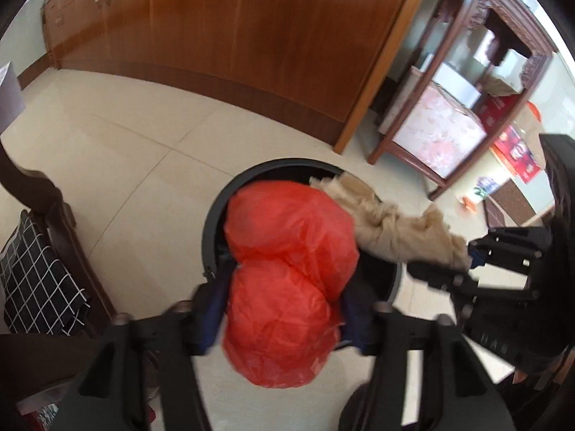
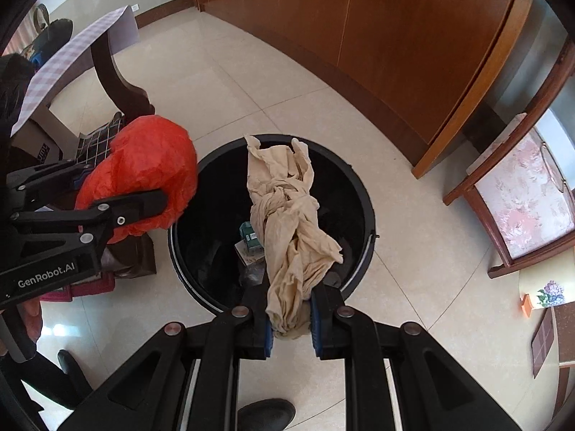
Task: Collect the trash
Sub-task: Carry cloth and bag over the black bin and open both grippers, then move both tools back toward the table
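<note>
A black round bin (image 2: 363,194) stands on the tiled floor, with a small green box (image 2: 249,235) and other scraps at its bottom. My left gripper (image 1: 287,294) is over the bin's near rim (image 1: 215,222). A puffy red plastic bag (image 1: 287,244) sits loosely between its wide-set fingers, with a slight gap at the right pad. In the right wrist view that bag (image 2: 151,158) hangs at the bin's left edge, in the left gripper (image 2: 125,183). My right gripper (image 2: 293,287) is shut on a crumpled beige bag (image 2: 287,215), which hangs over the bin's mouth.
A long wooden cupboard (image 1: 251,36) runs behind the bin. A dark wood side table (image 1: 449,115) with a floral box stands to the right. On the left is a chair with a black checked cushion (image 1: 39,280). A person's shoe (image 2: 266,413) is near the bin.
</note>
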Available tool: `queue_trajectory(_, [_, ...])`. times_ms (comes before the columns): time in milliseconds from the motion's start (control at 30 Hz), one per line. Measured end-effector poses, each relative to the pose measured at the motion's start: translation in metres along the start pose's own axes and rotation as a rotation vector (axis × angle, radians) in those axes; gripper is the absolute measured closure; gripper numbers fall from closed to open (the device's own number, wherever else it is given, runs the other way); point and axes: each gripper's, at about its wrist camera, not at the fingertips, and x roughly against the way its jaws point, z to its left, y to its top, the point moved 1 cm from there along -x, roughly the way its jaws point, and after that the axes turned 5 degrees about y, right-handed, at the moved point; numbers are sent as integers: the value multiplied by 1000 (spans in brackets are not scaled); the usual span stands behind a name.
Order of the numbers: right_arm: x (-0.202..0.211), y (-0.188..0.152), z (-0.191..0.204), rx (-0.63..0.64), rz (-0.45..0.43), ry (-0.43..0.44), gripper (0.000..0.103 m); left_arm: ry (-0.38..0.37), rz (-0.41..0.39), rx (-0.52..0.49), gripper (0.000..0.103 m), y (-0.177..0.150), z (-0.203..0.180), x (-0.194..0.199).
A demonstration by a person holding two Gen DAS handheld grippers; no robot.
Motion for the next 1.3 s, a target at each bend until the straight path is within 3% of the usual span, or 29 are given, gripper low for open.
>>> queue_trajectory(33, [-10,1,0,10,20,10,62,28,-4,23,10,-3,4,-2])
queue_trajectory(67, [-21,2,-3,4,35,-16,23,42,-5,45,7,-6,8,-1])
queue_trajectory(100, [-28,1,-8,-14,50,-54,8,59,-1,65,5,-10,13,1])
queue_trajectory(133, [-31,0,-11,-25,61,-70,2,74,-4,79,5,-14,17,3])
queue_trajectory(300, [-25,-5,-21,-53,66,-128,2,126,-9,70,4,-27,26,17])
queue_trajectory(533, [-3,-10,-13,-89,-17,-134,0,157,-61,64,3,-27,21,41])
queue_trajectory(667, [10,-12,-7,-80,-44,-202,0,153,-75,55,3,-26,22,54])
queue_trajectory(933, [47,-27,0,-145,-129,-205,0,168,-140,78,3,-38,22,88])
queue_trajectory(1300, [96,-28,40,-122,-247,-160,0,216,-238,111,3,-46,34,139])
